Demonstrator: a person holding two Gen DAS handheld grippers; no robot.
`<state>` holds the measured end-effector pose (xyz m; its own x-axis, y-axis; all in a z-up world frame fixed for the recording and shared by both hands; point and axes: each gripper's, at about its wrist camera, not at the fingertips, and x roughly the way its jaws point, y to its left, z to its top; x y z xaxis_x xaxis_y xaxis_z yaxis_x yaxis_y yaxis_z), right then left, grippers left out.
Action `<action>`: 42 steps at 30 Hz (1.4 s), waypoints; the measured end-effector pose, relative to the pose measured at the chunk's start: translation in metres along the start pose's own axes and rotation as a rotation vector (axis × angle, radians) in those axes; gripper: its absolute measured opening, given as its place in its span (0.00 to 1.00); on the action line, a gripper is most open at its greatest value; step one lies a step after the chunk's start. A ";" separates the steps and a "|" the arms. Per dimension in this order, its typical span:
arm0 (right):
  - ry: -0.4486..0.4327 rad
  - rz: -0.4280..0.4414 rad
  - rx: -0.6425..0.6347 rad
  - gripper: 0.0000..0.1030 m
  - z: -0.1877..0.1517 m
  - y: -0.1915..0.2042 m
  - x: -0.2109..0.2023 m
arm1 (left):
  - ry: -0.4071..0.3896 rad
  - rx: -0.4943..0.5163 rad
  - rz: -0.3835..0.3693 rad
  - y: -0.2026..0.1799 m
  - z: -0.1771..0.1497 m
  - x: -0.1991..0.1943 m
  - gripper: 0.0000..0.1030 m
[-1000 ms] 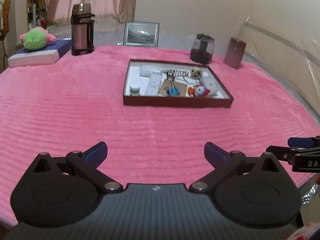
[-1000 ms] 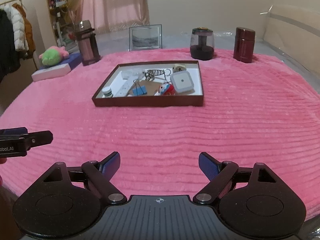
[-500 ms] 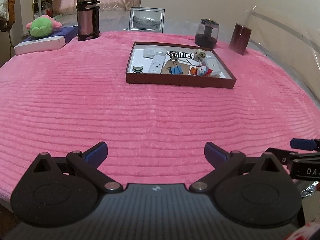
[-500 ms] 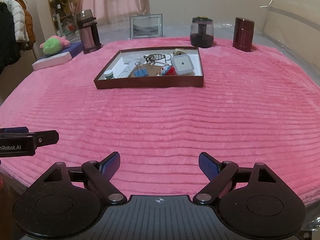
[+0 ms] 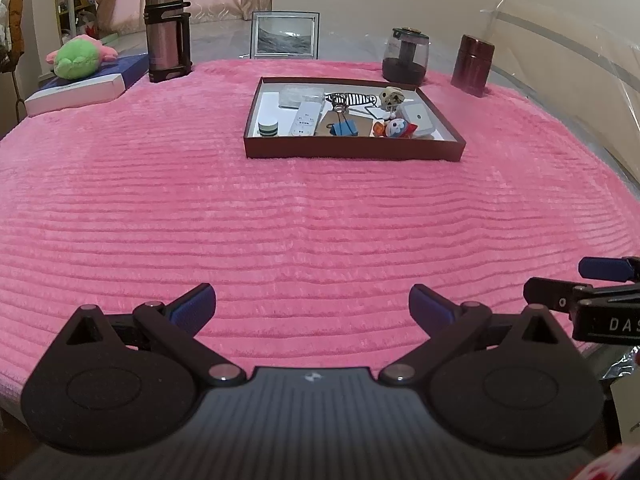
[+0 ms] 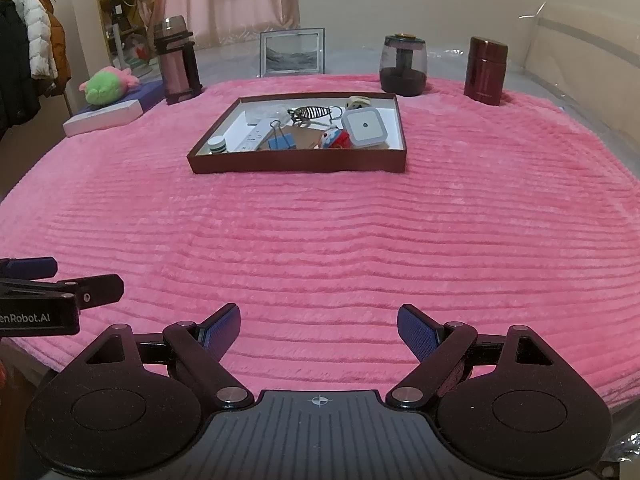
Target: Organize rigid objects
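Left wrist view is sitting lower and more level than a moment ago, when it was looking down on the table (image 5: 320,216); the tray (image 5: 352,151) is now lying further up the frame. Left tongs (image 5: 312,300) and right tongs (image 6: 319,326) are both hanging spread and empty over the near edge of the pink cover, well apart from the tray, side by side. The small rigid things are all lying inside the tray: blue binder clip (image 6: 281,142), white square block (image 6: 364,127), striped trinket (image 6: 314,113), white strip (image 6: 253,137) and tape roll (image 6: 217,145). Nothing loose is showing on the cover around it, which fits either a gathering already done or a sorting-out yet ahead.
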<state>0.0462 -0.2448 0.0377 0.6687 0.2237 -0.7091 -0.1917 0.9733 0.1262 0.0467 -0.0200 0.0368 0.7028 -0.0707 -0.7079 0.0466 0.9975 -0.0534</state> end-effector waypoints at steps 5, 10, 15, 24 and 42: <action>0.000 -0.001 -0.001 0.80 -0.001 0.001 0.000 | 0.001 -0.001 0.005 0.000 -0.002 0.000 0.99; -0.003 -0.001 0.005 0.80 -0.003 0.001 0.000 | -0.002 0.007 0.011 -0.002 -0.002 0.000 0.99; -0.004 -0.003 0.006 0.80 -0.003 0.000 -0.001 | -0.003 0.008 0.012 -0.003 -0.002 0.000 0.99; -0.001 -0.003 0.008 0.80 -0.004 -0.001 -0.001 | -0.002 0.010 0.009 -0.005 -0.002 0.001 0.99; 0.005 -0.006 0.011 0.80 -0.005 -0.003 0.002 | 0.000 0.011 0.005 -0.005 -0.002 0.002 0.99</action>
<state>0.0446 -0.2475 0.0326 0.6662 0.2172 -0.7135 -0.1795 0.9752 0.1293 0.0463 -0.0253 0.0337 0.7030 -0.0654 -0.7082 0.0504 0.9978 -0.0421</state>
